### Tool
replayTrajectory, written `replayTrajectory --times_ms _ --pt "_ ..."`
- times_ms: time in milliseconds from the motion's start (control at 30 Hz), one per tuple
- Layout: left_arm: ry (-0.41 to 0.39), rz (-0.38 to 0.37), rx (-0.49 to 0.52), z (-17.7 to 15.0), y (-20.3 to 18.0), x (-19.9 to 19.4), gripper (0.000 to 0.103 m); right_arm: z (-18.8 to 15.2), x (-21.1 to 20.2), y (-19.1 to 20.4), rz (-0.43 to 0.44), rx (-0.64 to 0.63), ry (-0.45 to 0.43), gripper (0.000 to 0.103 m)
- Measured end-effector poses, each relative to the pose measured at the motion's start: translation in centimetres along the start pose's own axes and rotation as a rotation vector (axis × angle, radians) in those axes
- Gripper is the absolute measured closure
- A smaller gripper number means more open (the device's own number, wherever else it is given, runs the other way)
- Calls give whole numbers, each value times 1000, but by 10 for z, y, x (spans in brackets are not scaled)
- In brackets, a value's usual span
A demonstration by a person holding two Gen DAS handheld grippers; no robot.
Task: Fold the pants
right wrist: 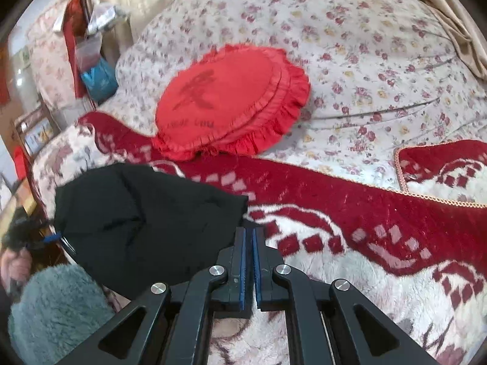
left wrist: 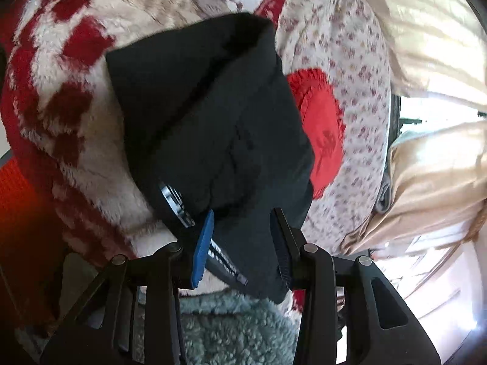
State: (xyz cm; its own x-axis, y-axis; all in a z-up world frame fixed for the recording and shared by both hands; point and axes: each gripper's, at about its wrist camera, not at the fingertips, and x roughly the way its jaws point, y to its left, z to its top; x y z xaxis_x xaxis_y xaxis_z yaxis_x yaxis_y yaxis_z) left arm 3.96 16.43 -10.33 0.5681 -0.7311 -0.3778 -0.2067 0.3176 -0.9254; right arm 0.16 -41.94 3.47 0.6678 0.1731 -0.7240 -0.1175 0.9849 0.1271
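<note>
The black pants (left wrist: 210, 115) lie in a folded bundle on the red and white fuzzy blanket (right wrist: 350, 213), just beside the round red pillow (right wrist: 231, 100). The pillow is the big thing to look for: the pants sit on the near side of it, and the flowery bedspread (right wrist: 380, 54) spreads out behind it.

The left gripper (left wrist: 242, 243) has its fingers spread wide apart. A flap of the pants hangs between them, but the fingers do not pinch it. A thin dark thing with white letters pokes out under the cloth there; I cannot tell what it is.

The right gripper (right wrist: 251, 261) has its blue pads (right wrist: 243, 258) pressed almost together, right at the edge of the pants on the side away from the pillow. I cannot tell if any cloth is caught between them.

What could go wrong? I think the loose flap could slip out and the fold could flop open. The bundle could also slide on the fuzzy blanket and bump the pillow.
</note>
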Motion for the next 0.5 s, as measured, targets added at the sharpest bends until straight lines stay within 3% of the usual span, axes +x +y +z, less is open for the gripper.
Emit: replayTrajectory --times_ms 300,433,500 --pt "20 -30 -51 2 15 -2 66 -3 7 0 12 -9 16 99" --pt "26 -29 -24 -1 18 -6 66 -3 7 2 9 -9 20 99" --pt "30 -19 -32 -3 22 -6 60 -3 8 2 8 -11 19 99"
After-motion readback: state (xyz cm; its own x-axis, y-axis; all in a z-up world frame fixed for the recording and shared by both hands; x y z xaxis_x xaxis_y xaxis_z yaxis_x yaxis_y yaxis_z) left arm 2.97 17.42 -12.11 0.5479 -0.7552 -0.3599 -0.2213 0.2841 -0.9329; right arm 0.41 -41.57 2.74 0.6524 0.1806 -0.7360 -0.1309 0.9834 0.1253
